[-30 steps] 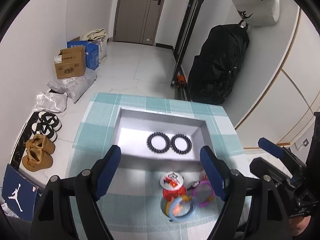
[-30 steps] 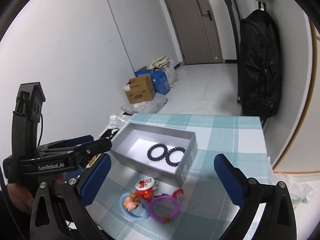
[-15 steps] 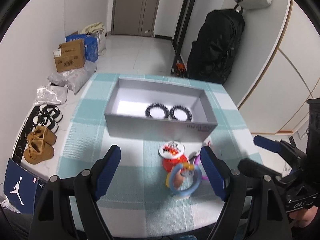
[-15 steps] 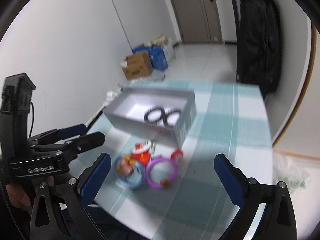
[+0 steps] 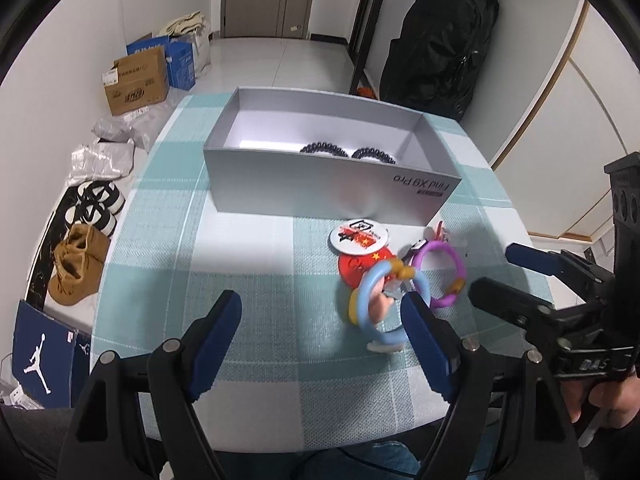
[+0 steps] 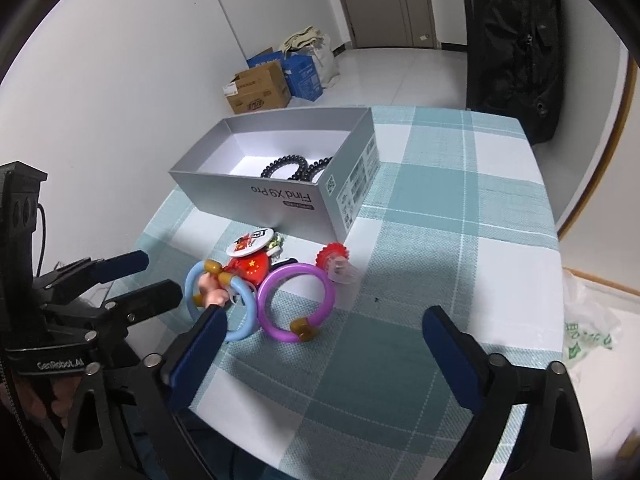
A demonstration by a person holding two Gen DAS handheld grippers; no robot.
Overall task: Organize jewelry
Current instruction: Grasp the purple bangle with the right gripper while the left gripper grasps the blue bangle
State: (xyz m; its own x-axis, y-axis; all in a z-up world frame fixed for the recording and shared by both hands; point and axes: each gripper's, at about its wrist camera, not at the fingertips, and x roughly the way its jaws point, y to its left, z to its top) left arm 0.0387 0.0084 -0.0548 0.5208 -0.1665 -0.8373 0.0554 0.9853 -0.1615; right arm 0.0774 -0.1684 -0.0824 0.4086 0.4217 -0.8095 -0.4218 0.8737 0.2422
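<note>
A grey open box point(image 5: 320, 188) point(image 6: 256, 196) holds two black bead bracelets point(image 5: 324, 148) point(image 6: 286, 162). In front of it lie a white badge point(image 5: 354, 236), a red badge point(image 5: 356, 264), a blue ring bracelet point(image 5: 366, 284) point(image 6: 249, 308) with a pink figure, a purple ring bracelet point(image 5: 438, 246) point(image 6: 329, 294) and a red cog-shaped ring point(image 6: 332, 258). My left gripper point(image 5: 320, 312) point(image 6: 160, 274) is open over bare cloth, its right finger beside the blue ring. My right gripper point(image 6: 326, 320) point(image 5: 492, 268) is closing. The purple ring lies just ahead between its fingertips, untouched.
The small table carries a teal checked cloth point(image 6: 440, 208), with its near edge right below both grippers. On the floor to the left are cardboard boxes point(image 5: 136, 80) and shoes point(image 5: 80, 264). A black bag point(image 5: 440, 40) hangs at the back right. A plastic bag point(image 6: 588, 336) lies beside the table.
Both grippers have sunk and tipped downward toward the trinkets in front of the box. The right gripper's fingers now stand slightly closer together.
</note>
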